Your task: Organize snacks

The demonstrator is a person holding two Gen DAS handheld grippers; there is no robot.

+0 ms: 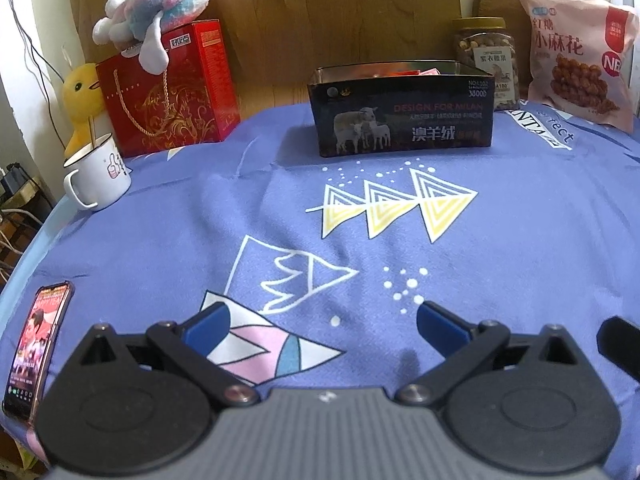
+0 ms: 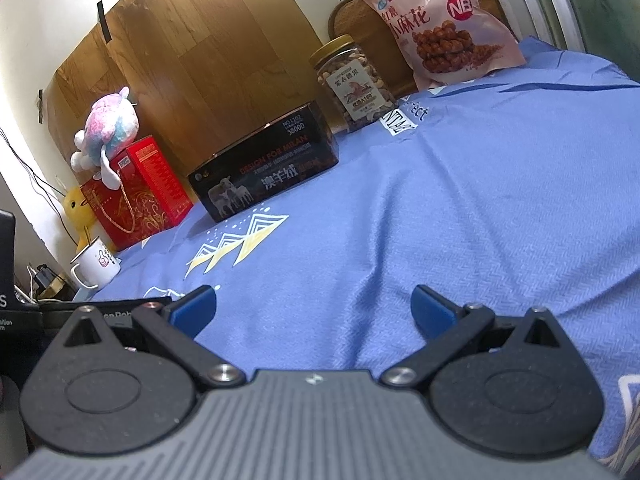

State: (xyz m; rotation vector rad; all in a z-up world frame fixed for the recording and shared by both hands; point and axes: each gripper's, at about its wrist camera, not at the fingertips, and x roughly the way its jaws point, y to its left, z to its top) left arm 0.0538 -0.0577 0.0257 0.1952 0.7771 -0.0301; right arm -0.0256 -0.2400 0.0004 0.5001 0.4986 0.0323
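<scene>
A black open tin box with sheep on it (image 1: 402, 118) stands at the back middle of the blue cloth; red and orange packets show just above its rim. It also shows in the right wrist view (image 2: 266, 174). A clear jar of nuts with a gold lid (image 1: 486, 58) (image 2: 352, 80) stands behind it to the right. A pink snack bag (image 1: 580, 60) (image 2: 444, 20) leans at the far right. My left gripper (image 1: 324, 320) is open and empty, low over the near cloth. My right gripper (image 2: 314, 308) is open and empty too.
A red gift box (image 1: 168, 88) with a plush toy (image 1: 160, 4) on top stands back left, beside a yellow duck toy (image 1: 82, 100) and a white mug (image 1: 98, 176). A phone (image 1: 36, 348) lies at the near left edge. A wooden board lines the back wall.
</scene>
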